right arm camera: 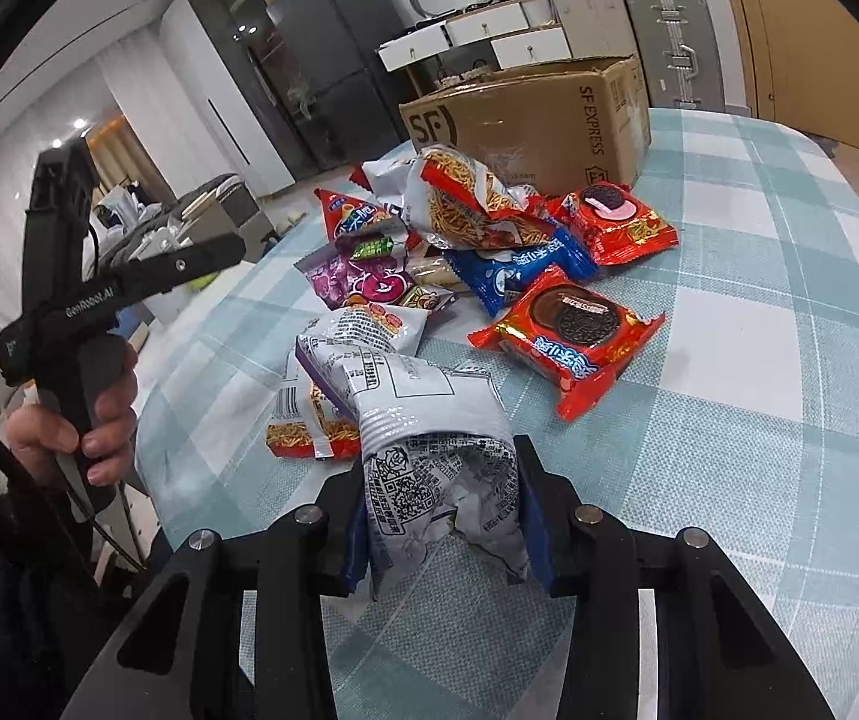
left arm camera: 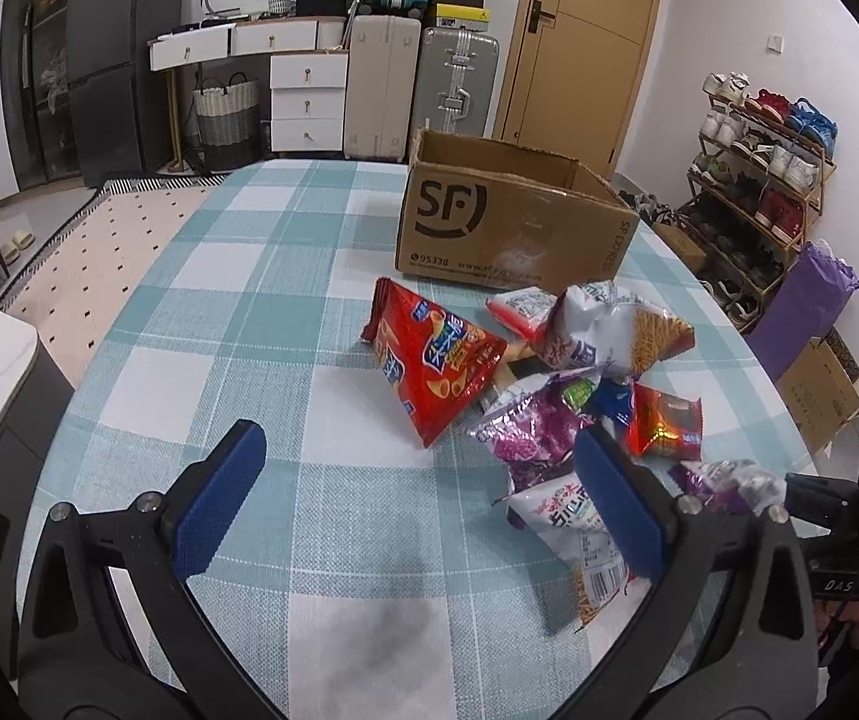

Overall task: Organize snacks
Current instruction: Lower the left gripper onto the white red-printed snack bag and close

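So the right tongs are pinching a crumpled silver snack bag by its lower end, printed back side facing the camera, the QR code sitting right between the blue pads. The bag sticks up and forward from the tongs toward the rest of the pile. The left tongs are spread wide with nothing between them, hovering above the checkered desk just beside the near-left edge of the snack heap.

The snacks are all bunched together on the desk, in front of the SF Express cardboard box, which stands open at the far side. From the right wrist view: a red cookie pack lies flat closest to the right, a second red cookie pack is further back near the box, a blue pack is between them, and a bag of stick noodles is heaped up against the box front. A purple candy bag is on the left of the pile. From the left wrist view, a big red chip bag is propped up tilted at the left edge of the heap.

The person's left hand shows at the left of the right wrist view, wrapped around the other tool's handle.
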Action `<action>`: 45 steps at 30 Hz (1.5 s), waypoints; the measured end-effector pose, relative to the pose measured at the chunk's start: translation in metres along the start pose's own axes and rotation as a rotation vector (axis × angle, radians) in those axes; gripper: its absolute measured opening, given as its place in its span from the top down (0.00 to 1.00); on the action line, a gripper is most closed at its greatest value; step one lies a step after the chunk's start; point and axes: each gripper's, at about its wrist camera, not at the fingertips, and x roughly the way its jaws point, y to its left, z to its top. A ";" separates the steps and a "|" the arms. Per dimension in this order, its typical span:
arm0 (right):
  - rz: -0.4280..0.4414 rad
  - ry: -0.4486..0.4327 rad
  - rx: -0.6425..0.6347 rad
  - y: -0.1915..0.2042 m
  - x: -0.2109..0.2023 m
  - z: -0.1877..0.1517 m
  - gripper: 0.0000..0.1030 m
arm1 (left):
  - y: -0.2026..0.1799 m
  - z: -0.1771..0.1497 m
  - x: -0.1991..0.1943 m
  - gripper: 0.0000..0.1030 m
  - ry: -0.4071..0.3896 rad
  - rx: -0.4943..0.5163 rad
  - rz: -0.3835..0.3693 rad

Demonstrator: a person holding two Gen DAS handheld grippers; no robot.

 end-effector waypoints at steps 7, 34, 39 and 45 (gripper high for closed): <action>0.003 -0.070 0.010 0.004 -0.017 0.000 0.60 | -0.002 -0.009 0.010 0.01 0.064 -0.011 -0.033; -0.002 -0.166 0.079 -0.012 -0.036 -0.014 0.59 | -0.085 -0.018 0.080 0.02 0.337 0.033 -0.032; 0.002 -0.168 0.078 -0.012 -0.036 -0.018 0.59 | -0.083 -0.021 0.092 0.06 0.366 0.019 -0.062; 0.002 -0.165 0.070 -0.009 -0.036 -0.019 0.59 | -0.082 -0.025 0.091 0.19 0.355 0.032 -0.103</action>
